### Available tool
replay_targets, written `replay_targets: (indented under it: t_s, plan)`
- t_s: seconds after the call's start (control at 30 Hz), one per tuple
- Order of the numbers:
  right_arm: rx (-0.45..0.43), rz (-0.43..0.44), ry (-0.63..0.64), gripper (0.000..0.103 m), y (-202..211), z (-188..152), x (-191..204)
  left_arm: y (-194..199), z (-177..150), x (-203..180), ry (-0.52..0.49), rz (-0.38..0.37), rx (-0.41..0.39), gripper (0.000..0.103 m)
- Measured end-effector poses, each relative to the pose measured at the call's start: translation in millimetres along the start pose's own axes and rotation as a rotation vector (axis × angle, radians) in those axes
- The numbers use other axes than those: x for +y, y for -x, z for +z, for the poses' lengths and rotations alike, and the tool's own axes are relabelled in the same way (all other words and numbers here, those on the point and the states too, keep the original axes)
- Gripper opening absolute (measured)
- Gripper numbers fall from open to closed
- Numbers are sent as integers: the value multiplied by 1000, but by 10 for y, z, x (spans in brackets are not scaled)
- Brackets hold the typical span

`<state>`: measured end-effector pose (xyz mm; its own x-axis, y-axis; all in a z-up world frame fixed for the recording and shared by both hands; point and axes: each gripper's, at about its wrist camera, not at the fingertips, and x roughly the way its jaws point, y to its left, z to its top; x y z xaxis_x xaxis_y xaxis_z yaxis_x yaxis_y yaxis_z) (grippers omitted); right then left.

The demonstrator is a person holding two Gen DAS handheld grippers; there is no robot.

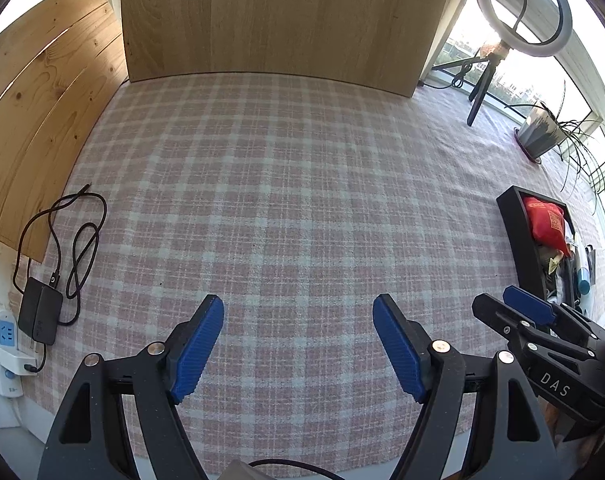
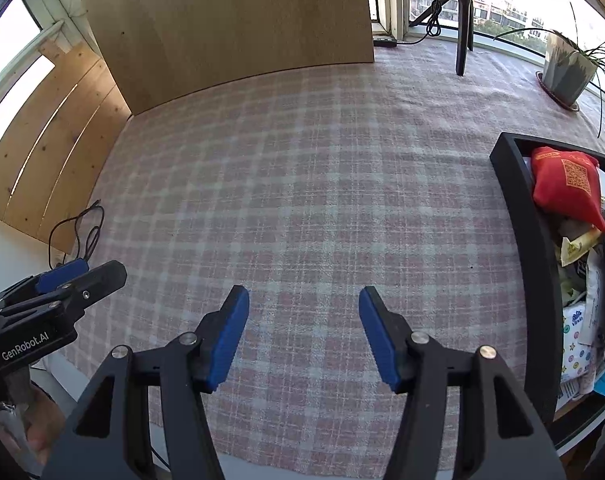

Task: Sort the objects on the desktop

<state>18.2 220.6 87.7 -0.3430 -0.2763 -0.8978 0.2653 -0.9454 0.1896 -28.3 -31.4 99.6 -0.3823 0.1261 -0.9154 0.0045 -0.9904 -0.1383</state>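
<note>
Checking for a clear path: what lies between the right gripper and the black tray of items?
Only bare checked tablecloth, seen in the right wrist view. Nothing lies between the open right gripper and the near wall of the black tray.

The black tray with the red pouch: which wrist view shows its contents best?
The right wrist view. There the black tray lies open toward the camera, so the red pouch and the packets below it are clear. The left wrist view shows the tray small at the right edge, partly behind the right gripper.
</note>
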Motion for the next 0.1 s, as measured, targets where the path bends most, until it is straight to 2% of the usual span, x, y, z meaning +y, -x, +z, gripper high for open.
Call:
replay_targets:
  t_s: [0.1]
  plan:
    - [6,-5,-5,57,-55,-5,1,-67,12,2,3,-3,12,75]
